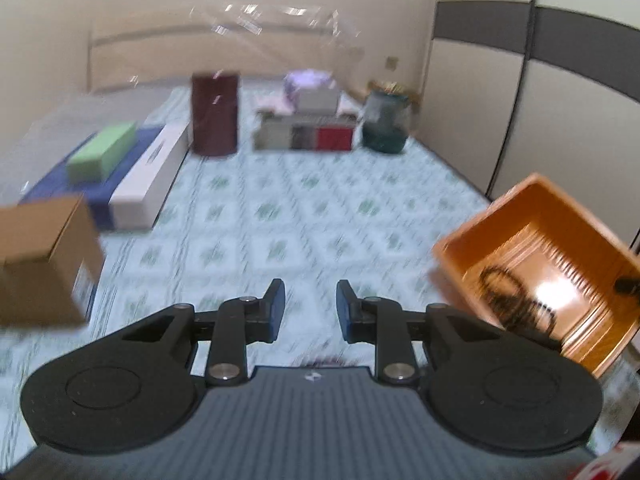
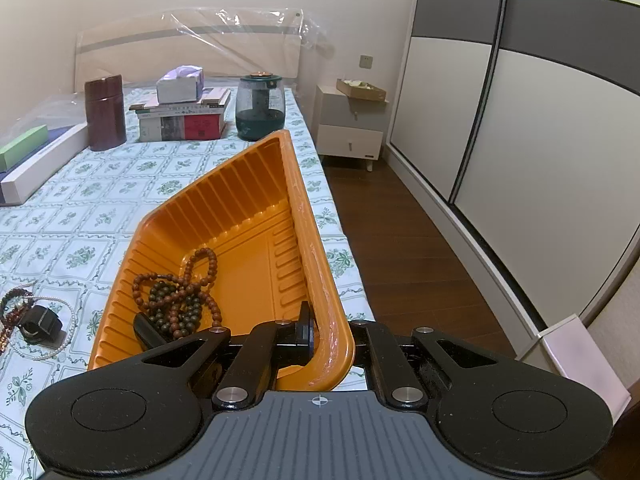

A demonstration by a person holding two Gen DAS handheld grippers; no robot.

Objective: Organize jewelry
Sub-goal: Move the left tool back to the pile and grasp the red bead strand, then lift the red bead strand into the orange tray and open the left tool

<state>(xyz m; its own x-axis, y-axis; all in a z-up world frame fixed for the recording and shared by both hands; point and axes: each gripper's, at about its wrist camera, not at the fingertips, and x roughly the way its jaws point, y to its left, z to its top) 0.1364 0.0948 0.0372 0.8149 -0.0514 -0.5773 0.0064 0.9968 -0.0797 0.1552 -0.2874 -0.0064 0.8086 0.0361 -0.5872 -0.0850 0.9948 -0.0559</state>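
While no label reads clearly, the right hand-held gripper pinches the orange tray.

Setting: home bedroom. Bed with floral sheet, wooden headboard. Nightstand beside the bed's far right corner; sliding wardrobe; wood floor.

My matt black plastic right gripper pinched a glossy, ribbed orange plastic tray holding polished wooden beads, over a printed cloth bedsheet beside dark wood flooring.
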